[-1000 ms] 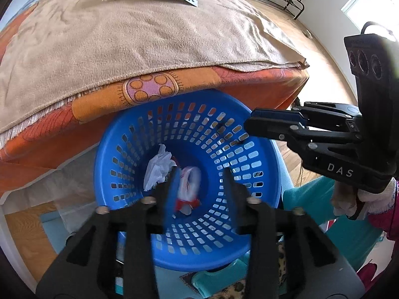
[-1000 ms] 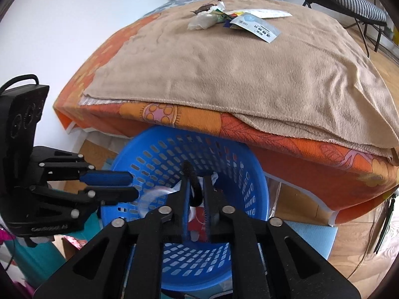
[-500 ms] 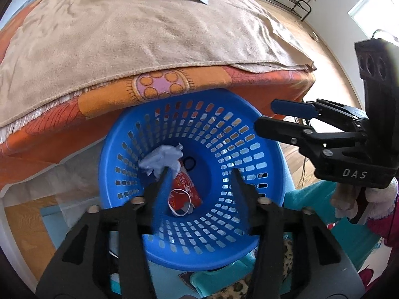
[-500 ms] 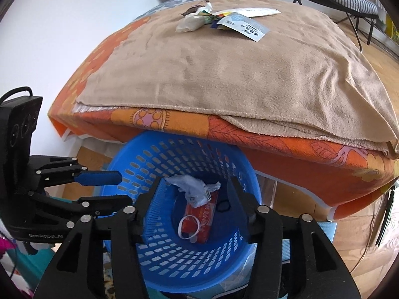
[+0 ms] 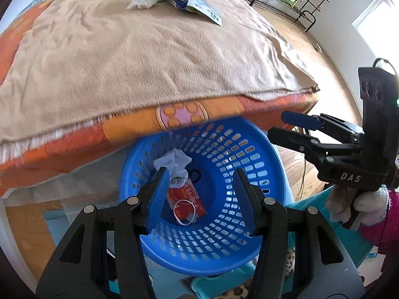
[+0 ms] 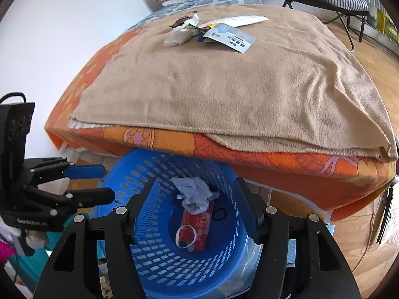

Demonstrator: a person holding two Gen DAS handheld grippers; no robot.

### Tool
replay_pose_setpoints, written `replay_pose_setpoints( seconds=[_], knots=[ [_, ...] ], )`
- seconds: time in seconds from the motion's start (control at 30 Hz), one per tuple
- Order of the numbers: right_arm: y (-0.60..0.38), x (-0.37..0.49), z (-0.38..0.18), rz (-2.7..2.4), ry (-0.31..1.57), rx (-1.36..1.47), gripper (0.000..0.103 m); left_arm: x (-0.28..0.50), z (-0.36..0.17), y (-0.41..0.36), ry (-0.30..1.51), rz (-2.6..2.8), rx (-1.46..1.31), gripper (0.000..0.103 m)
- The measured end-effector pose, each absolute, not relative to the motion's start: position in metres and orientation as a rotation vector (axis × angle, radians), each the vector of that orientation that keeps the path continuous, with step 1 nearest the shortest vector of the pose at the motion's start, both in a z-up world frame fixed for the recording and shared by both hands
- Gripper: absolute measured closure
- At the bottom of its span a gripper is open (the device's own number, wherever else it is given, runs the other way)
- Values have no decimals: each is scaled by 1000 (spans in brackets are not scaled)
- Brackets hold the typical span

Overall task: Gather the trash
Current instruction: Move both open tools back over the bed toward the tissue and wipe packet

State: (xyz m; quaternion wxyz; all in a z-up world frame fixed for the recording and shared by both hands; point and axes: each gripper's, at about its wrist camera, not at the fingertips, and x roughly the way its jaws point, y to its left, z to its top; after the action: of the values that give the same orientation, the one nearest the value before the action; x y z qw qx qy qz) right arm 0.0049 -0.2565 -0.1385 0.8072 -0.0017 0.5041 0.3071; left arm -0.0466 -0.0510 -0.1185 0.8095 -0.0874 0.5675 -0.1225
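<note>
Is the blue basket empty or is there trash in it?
Not empty. The blue basket holds a crumpled white tissue, a red wrapper and a white band at its bottom.

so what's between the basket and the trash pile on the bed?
Only bare tan blanket between basket and pile, per the right wrist view.

Both wrist views look down from close above into the basket [image 5: 249, 149] [image 6: 139, 174], bed [image 5: 149, 62] [image 6: 224, 87] behind; shared.

blue perforated basket [image 5: 249, 164], red wrapper [image 5: 185, 198] inside; tan blanket [image 6: 237, 87] over orange patterned sheet [image 6: 274, 159].
</note>
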Motion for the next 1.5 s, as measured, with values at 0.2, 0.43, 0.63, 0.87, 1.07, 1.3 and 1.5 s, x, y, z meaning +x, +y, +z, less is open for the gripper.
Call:
replay_pose_setpoints(
  seconds=[0.2,0.43,0.63,0.87,1.07,1.3,1.5],
  knots=[
    [-250,19,-126,703,1041,6,37,-22,-93,-35,1153,-230,-171,49],
    [-241,45,-104,765,994,-43,30,14,-75,-16,1086,-198,-143,49],
    [-240,90,-87,762,960,-64,24,47,-67,-8,1052,-184,-107,49],
    [-226,139,-89,766,949,-193,24,89,-66,0,1049,-192,-102,49],
    [-217,171,-95,834,983,-239,24,125,-71,8,1050,-173,-127,49],
    [-201,191,-102,857,957,-305,24,164,-85,10,1060,-139,-130,49],
    [-181,201,-112,882,944,-390,24,185,-97,10,1072,-124,-117,49]
  ],
)
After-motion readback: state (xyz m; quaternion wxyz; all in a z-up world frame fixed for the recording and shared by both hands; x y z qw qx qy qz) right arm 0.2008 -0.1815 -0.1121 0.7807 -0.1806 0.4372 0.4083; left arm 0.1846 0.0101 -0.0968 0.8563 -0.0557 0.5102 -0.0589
